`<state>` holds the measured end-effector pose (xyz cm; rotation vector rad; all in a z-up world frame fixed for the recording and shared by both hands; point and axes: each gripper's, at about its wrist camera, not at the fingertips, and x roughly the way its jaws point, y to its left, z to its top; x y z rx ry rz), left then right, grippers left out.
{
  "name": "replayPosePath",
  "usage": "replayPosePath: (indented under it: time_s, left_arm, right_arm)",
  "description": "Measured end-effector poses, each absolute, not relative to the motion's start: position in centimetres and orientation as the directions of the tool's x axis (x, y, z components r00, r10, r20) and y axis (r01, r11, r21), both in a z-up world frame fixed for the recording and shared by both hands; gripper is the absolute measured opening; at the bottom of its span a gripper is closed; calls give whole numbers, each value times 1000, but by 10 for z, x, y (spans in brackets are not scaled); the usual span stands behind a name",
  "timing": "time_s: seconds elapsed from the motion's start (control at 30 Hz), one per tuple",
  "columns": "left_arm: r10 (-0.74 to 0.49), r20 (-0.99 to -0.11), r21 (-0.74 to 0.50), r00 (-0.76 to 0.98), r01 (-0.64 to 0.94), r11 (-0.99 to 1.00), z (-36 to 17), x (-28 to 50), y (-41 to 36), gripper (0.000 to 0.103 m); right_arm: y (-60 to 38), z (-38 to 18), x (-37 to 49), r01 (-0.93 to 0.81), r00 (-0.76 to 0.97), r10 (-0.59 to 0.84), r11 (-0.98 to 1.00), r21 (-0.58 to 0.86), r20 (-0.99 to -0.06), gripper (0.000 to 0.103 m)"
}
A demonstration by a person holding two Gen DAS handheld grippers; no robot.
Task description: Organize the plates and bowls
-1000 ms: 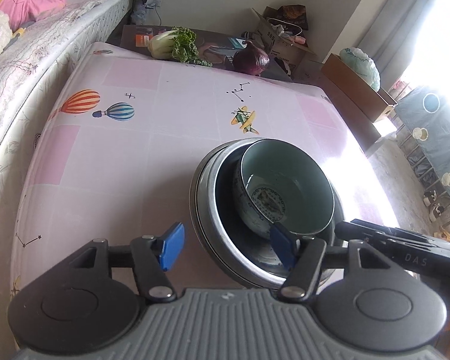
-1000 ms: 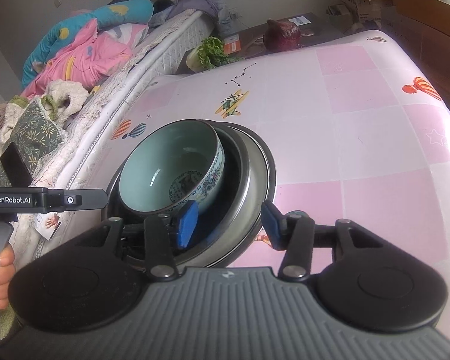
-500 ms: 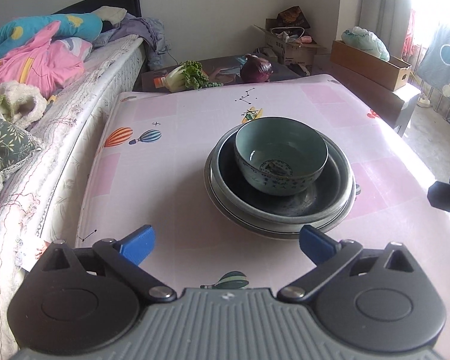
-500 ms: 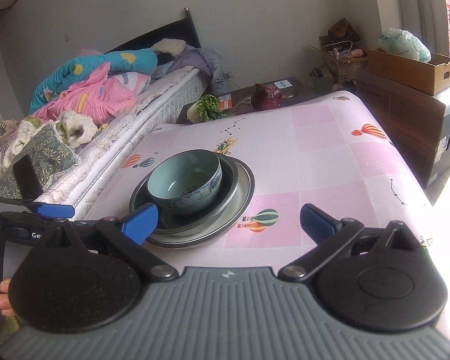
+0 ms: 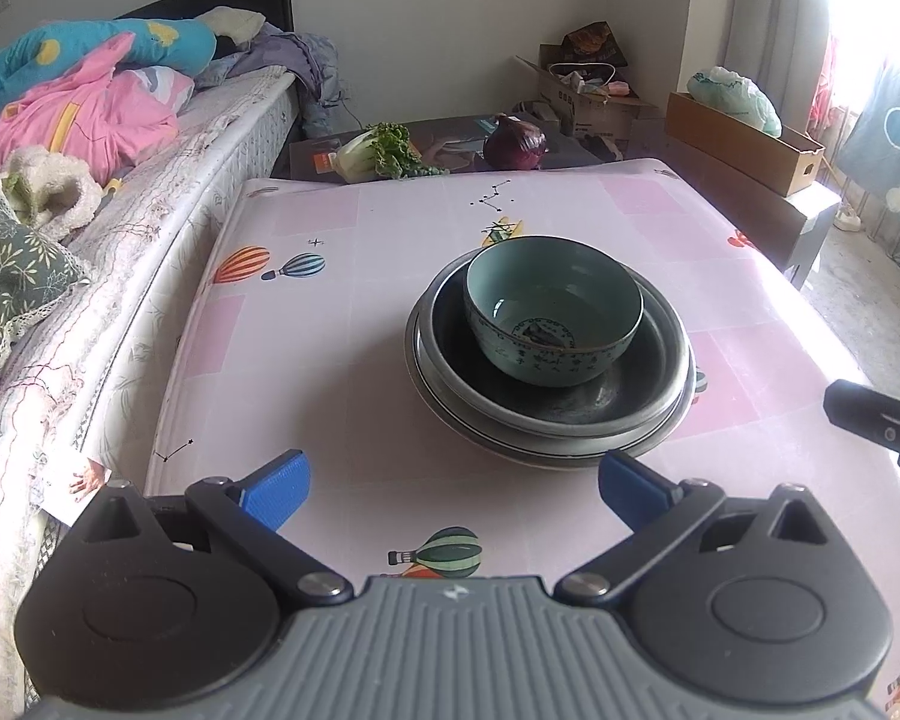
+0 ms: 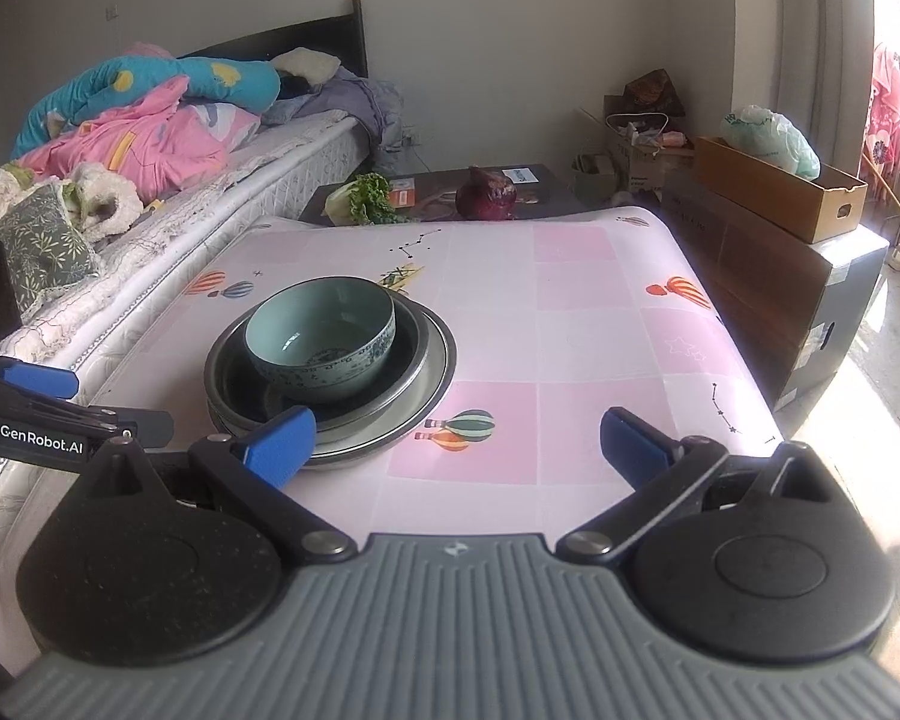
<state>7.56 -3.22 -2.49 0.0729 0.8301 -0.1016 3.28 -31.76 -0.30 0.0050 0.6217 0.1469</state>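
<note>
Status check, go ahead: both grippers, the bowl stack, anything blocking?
Left gripper open, empty. Right gripper open, empty. Teal bowl nested in dark basin on plate, mid-table. Nothing in the way.

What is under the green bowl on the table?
The green bowl sits inside a dark metal basin, which rests on a wider plate showing only its rim. Anything under the plate, and the basin's floor beneath the bowl, is covered.
</note>
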Motion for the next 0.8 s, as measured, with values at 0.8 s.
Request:
replayPosePath:
  time_s: [0.8]
  left_arm:
    - [59,-728,108,683,30,994,-32,86,-28,103]
  right_arm:
    - [-303,-3,57,-130,790,109,991,8,-603,102]
